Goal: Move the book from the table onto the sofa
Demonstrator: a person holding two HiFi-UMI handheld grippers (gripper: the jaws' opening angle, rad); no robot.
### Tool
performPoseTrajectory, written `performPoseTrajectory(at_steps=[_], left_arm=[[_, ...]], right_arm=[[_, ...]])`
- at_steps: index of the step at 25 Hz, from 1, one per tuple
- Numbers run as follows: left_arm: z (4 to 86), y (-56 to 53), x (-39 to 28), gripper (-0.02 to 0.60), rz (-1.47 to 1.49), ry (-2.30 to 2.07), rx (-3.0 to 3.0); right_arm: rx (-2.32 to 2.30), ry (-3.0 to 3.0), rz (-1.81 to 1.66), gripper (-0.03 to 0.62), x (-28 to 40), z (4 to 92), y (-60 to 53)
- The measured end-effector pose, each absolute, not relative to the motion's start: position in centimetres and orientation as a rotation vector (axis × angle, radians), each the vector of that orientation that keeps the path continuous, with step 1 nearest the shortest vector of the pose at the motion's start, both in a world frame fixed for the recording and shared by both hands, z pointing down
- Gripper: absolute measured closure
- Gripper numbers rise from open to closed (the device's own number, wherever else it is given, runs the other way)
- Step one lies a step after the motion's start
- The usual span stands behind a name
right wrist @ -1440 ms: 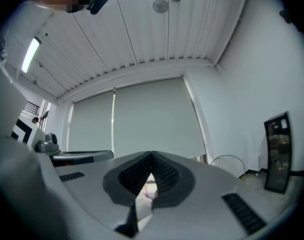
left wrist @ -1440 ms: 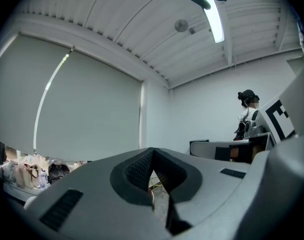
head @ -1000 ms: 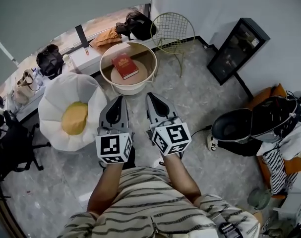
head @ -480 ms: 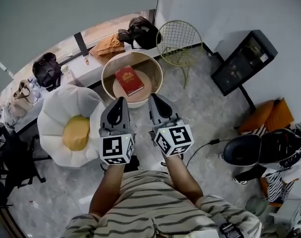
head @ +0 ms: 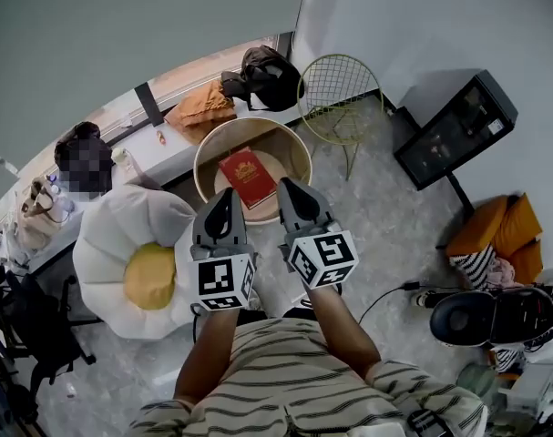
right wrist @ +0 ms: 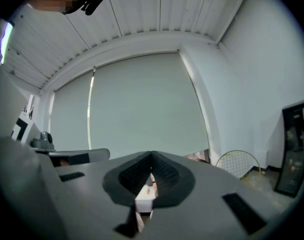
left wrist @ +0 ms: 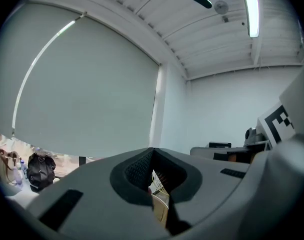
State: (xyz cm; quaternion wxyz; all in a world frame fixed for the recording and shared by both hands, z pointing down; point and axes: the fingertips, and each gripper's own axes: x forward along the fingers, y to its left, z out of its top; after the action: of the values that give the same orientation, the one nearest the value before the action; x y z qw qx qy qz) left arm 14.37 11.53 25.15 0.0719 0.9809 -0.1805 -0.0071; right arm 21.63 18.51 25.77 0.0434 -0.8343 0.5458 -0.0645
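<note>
Both pairs of jaws are pinched shut and empty: left hand-held gripper (head: 225, 198), right hand-held gripper (head: 287, 189). The red book (head: 249, 177) lies flat on the round surface (head: 258, 130) at twelve o'clock. I'd open wide and pinch one edge; the flower-shaped sofa (head: 107, 235) waits at nine.

Round, high-rimmed table (head: 278, 159) standing on the grey floor (head: 376, 217), bearing one red book (head: 249, 177) flat near the tabletop's middle.
</note>
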Motion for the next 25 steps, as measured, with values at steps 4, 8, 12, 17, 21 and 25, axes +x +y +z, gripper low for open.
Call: performPoseTrajectory(at_steps=[4,8,12,17,21,25], left_arm=[[25.7,8.8,14.4,0.577,0.011,-0.521,2.911],[27.3,7.5,15.9,0.577,0.058,-0.519,2.874],[29.3,6.9,18.8,0.577,0.098,-0.539,2.857],[31.6,5.1,23.0,0.577,0.151,-0.614,2.8],[33.6,3.4,26.6,0.577,0.197,-0.664,2.753],[35.6,3.0,29.6,0.577,0.24,-0.719,2.711]], right_arm=[[-2.601,1.64,-0.225,0.58,21.7,25.4,16.3],[-2.628,1.638,-0.272,0.58,23.3,26.7,14.9],[-2.607,1.67,-0.316,0.58,26.2,28.7,13.8],[-2.556,1.744,-0.382,0.58,30.9,30.7,11.5],[-2.507,1.831,-0.458,0.58,33.9,33.0,9.3],[-2.463,1.894,-0.521,0.58,37.0,35.1,8.4]])
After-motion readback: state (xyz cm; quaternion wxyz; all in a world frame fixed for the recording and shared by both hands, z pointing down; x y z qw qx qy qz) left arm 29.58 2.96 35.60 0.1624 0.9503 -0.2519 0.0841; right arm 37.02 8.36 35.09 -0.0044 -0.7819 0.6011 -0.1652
